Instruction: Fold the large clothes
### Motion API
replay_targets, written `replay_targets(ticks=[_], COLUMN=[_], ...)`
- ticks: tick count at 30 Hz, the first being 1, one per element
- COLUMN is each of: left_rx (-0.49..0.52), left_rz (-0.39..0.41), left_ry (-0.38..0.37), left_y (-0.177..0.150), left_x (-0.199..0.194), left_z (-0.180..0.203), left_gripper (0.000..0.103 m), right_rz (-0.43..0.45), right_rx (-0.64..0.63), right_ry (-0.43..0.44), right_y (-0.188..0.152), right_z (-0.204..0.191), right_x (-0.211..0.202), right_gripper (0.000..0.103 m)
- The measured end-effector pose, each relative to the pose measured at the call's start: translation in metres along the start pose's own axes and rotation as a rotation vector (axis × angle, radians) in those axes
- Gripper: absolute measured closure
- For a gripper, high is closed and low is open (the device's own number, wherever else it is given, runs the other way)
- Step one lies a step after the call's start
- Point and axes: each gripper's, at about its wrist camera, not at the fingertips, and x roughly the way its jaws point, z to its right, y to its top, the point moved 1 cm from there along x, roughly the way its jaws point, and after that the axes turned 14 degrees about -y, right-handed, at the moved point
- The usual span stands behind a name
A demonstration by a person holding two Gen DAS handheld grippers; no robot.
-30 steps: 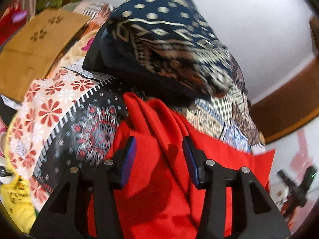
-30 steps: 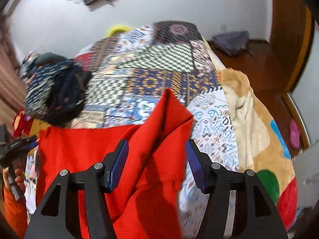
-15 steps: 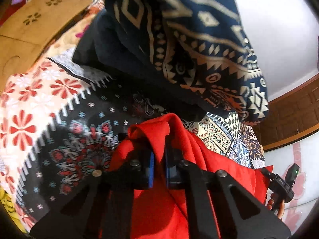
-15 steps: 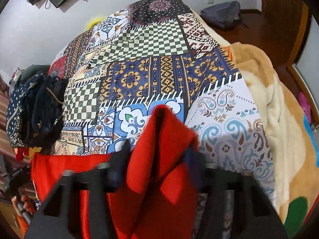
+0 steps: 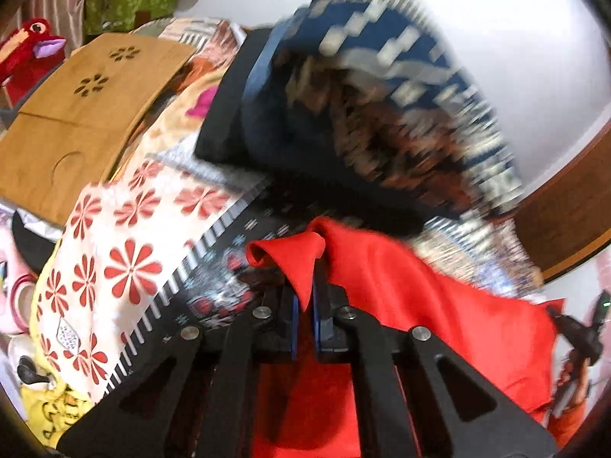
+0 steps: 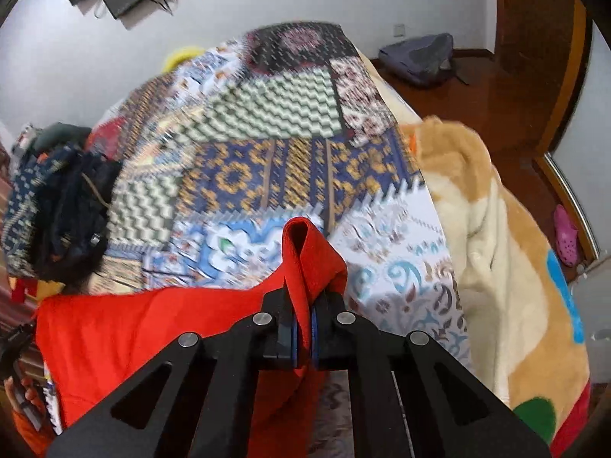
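Fingers of left gripper (image 5: 303, 311) and right gripper (image 6: 303, 328) pinch red garment (image 6: 152, 328) corners tight; likely stretching its edge above the bed (image 6: 401, 267) for folding.

- My left gripper (image 5: 304, 318): black angular arms, triangular cut-outs, silver round screws, blue finger pads
- My right gripper (image 6: 302, 330): the same black frame, screws, blue pads

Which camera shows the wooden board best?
The left wrist view. The wooden board fills its upper left, sharp enough to show flower-shaped cutouts, beside the patterned bedspread. The right wrist view does not show the board at all.
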Motion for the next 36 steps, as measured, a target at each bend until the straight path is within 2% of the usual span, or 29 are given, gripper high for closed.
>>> replay_targets(ticks=[4, 7, 8, 9, 10, 11, 12, 14, 16, 18, 20, 23, 24, 26, 28, 30, 31, 32, 33, 34, 36], left_rx=[-0.025, -0.018, -0.011, -0.005, -0.005, -0.012, -0.022, -0.050, -0.078, -0.099, -0.108, -0.134, -0.156, -0.171, -0.116, -0.047, -0.032, -0.014, 0.010, 0.025, 0.032], left_rz=[-0.047, -0.053, -0.053, -0.051, -0.049, -0.044, -0.031, -0.013, -0.013, -0.027, -0.048, -0.113, -0.145, -0.160, -0.171, -0.205, -0.209, -0.213, -0.212, -0.211, -0.201], left_ry=[0.037, 0.046, 0.055, 0.067, 0.081, 0.086, 0.078, 0.030, -0.010, -0.061, -0.082, -0.135, -0.152, -0.172, -0.165, -0.164, -0.163, -0.163, -0.152, -0.137, -0.140], left_y=[-0.014, -0.013, -0.014, -0.014, -0.013, -0.013, -0.012, -0.012, -0.014, -0.017, -0.020, -0.030, -0.034, -0.041, -0.044, -0.051, -0.053, -0.057, -0.062, -0.064, -0.066], left_x=[0.015, 0.007, 0.002, -0.003, -0.010, -0.015, -0.021, -0.032, -0.035, -0.032, -0.024, -0.003, 0.007, 0.018, 0.023, 0.029, 0.030, 0.032, 0.033, 0.033, 0.029], left_z=[-0.013, -0.013, -0.012, -0.011, -0.010, -0.009, -0.010, -0.009, -0.009, -0.009, -0.008, -0.007, -0.008, -0.006, 0.005, 0.019, 0.022, 0.027, 0.032, 0.035, 0.039], left_gripper=[0.088, 0.080, 0.070, 0.054, 0.045, 0.032, 0.030, 0.028, 0.024, 0.020, 0.020, 0.020, 0.020, 0.019, 0.018, 0.018, 0.018, 0.022, 0.035, 0.041, 0.074], right_rz=[-0.036, -0.048, -0.048, -0.044, -0.043, -0.048, -0.056, -0.065, -0.058, -0.077, -0.123, -0.191, -0.195, -0.146, -0.139, -0.146, -0.151, -0.154, -0.155, -0.156, -0.142], right_rx=[0.072, 0.056, 0.044, 0.024, 0.015, 0.010, 0.014, 0.047, 0.075, 0.074, 0.076, 0.053, 0.043, 0.003, -0.024, -0.026, -0.032, -0.040, -0.039, -0.030, -0.018], right_ry=[0.048, 0.054, 0.042, 0.033, 0.033, 0.038, 0.049, 0.078, 0.101, 0.131, 0.159, 0.156, 0.158, 0.142, 0.162, 0.184, 0.182, 0.178, 0.182, 0.199, 0.220], right_y=[-0.004, -0.007, -0.008, -0.009, -0.010, -0.010, -0.011, -0.013, -0.016, -0.019, -0.023, -0.037, -0.042, -0.048, -0.052, -0.055, -0.055, -0.057, -0.058, -0.058, -0.058], right_z=[0.016, 0.018, 0.017, 0.016, 0.016, 0.016, 0.017, 0.020, 0.020, 0.016, 0.011, 0.001, -0.003, -0.009, -0.016, -0.020, -0.022, -0.024, -0.024, -0.023, -0.021], right_x=[0.003, -0.006, -0.010, -0.016, -0.020, -0.025, -0.029, -0.038, -0.044, -0.043, -0.035, -0.018, -0.014, -0.016, -0.018, -0.018, -0.017, -0.016, -0.015, -0.015, -0.020], right_gripper=[0.098, 0.092, 0.092, 0.091, 0.088, 0.078, 0.070, 0.037, 0.031, 0.031, 0.031, 0.031, 0.031, 0.031, 0.032, 0.047, 0.060, 0.075, 0.080, 0.085, 0.088])
